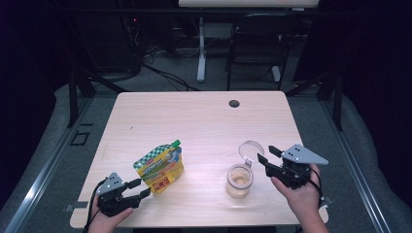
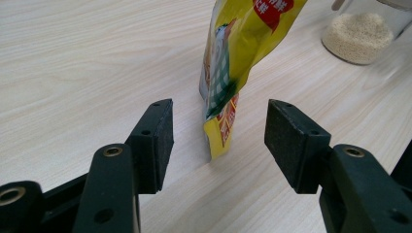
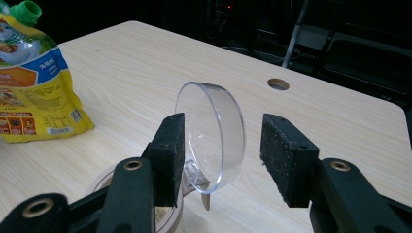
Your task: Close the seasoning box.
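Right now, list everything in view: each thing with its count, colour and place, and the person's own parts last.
pouch: one, yellow with a green cap, standing on the near left of the table, just ahead of the left gripper.
jar: one, clear glass with pale grains inside, near right of the table.
lid: one, clear, flipped up open behind the jar's mouth, between the right gripper's open jaws but untouched.
table: one, light wood, with a round hole near its far edge.
chair: one, black, on the floor beyond the table.
left gripper: one, black, jaws open, pointing at the pouch.
right gripper: one, black, jaws open.
hands: two, one holding each gripper at the near edge.
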A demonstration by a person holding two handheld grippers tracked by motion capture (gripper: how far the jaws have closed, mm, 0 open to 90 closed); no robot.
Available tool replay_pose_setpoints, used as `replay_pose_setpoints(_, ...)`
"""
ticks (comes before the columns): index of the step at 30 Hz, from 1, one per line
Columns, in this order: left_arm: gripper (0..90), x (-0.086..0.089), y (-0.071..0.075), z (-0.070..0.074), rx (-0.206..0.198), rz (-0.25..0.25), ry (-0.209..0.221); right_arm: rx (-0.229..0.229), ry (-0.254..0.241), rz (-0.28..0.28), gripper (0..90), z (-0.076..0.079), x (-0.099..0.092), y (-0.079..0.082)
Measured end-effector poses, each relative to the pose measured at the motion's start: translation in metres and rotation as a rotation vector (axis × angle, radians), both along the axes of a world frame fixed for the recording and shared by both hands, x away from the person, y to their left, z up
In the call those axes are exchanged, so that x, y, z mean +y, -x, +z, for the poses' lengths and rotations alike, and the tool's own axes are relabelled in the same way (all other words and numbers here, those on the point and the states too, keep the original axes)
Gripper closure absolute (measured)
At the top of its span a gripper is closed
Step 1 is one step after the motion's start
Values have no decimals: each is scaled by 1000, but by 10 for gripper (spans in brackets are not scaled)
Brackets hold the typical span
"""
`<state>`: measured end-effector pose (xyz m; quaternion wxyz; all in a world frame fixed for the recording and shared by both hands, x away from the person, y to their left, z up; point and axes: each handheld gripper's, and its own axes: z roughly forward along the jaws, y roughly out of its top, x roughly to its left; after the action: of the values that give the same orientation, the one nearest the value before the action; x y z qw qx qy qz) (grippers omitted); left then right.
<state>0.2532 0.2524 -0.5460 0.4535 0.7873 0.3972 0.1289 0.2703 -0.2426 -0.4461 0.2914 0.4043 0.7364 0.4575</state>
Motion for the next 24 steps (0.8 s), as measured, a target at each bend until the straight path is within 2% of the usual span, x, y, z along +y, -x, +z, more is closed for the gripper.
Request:
replay_pose_setpoints(3, 445, 0, 0, 0, 0, -1, -2, 14, -23, -5, 491, -2, -1, -5)
replay_pose_setpoints(6, 445, 0, 0, 0, 7, -6, -8, 23, -14, -10, 482, -3, -2, -10)
replay_pose_setpoints(8, 446, -1, 0, 0, -1, -10, -6, 32, -10, -15, 479, -4, -2, -14)
replay_pose_setpoints(13, 446, -2, -1, -1, 4, -11, -7, 65, -17, -2, 484, -7, -1, -21)
replay_pose_setpoints(17, 446, -2, -1, -1, 3, -13, -5, 80, -17, 1, 506, -9, -1, -25)
replay_pose_setpoints(24, 446, -1, -1, -1, 1, -13, -7, 92, -2, 3, 603, -10, 3, -28)
